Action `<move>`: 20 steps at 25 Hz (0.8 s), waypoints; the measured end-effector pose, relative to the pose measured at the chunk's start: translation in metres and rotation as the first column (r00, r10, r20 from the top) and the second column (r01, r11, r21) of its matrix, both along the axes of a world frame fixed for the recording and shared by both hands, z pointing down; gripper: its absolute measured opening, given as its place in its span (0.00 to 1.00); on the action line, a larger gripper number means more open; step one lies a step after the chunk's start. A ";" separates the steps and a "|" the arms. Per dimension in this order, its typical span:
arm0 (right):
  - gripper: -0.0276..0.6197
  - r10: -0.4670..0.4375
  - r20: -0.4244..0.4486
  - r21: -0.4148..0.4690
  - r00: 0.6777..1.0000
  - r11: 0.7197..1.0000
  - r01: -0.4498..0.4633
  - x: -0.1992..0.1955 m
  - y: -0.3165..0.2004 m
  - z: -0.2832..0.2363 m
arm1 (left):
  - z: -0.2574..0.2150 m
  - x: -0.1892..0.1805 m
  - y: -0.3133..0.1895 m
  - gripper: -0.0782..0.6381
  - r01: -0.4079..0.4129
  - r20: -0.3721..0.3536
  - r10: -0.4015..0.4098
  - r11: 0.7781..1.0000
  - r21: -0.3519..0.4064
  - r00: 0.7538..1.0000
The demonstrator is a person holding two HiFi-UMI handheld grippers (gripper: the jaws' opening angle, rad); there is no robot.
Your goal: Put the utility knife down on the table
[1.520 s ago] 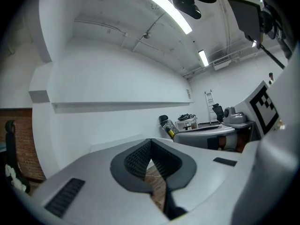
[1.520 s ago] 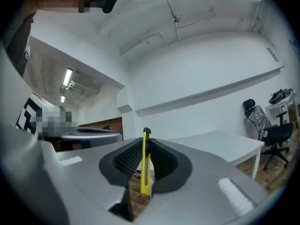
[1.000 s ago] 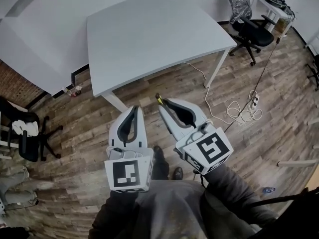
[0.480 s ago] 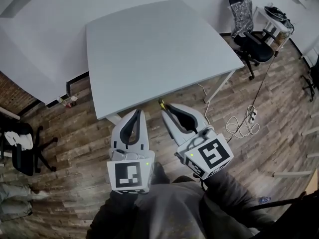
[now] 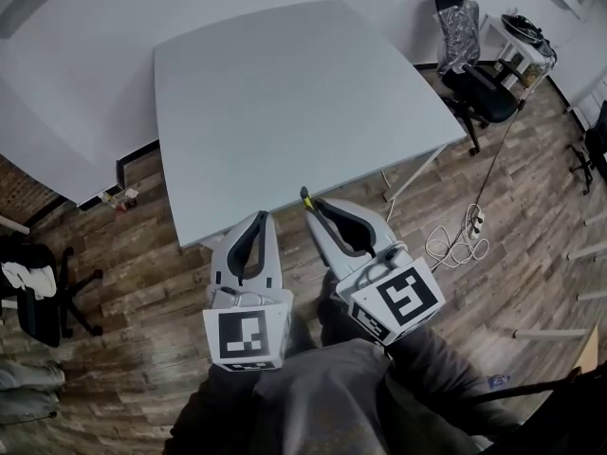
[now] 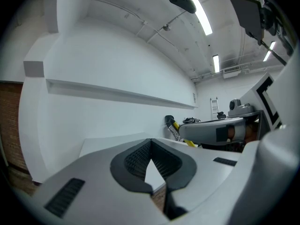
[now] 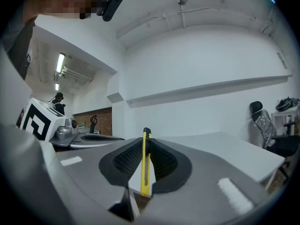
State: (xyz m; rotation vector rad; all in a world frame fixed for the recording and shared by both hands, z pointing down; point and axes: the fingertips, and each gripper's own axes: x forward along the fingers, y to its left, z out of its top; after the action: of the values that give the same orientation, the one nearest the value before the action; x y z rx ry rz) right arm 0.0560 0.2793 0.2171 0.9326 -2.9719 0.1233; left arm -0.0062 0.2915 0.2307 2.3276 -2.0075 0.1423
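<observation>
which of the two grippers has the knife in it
The right gripper, jaws shut on the yellow utility knife; the left gripper is shut on nothing.

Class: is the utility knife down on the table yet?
No: the right gripper is shut on the utility knife, near the table's edge.

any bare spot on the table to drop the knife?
Whole table top shows bare, edge to edge; its near edge lies just ahead of the right gripper holding the utility knife. Clutter is off it: cable and office chair on the floor, right.
</observation>
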 end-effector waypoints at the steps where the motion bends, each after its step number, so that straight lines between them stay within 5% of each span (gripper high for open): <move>1: 0.12 0.001 0.000 -0.006 1.000 1.000 -0.001 0.000 -0.007 0.003 | 0.003 0.000 -0.008 0.11 -0.002 0.003 0.002 1.000 -0.009 1.000; 20: 0.12 -0.047 0.033 -0.085 0.998 0.995 0.050 0.012 -0.196 0.031 | 0.019 0.006 -0.194 0.11 0.088 0.032 -0.087 0.994 -0.060 0.996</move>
State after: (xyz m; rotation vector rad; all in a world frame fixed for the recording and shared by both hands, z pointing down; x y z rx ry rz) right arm 0.0683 0.0830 0.2478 0.8558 -2.9876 0.2650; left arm -0.0004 0.0971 0.2493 2.2097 -2.0833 0.2312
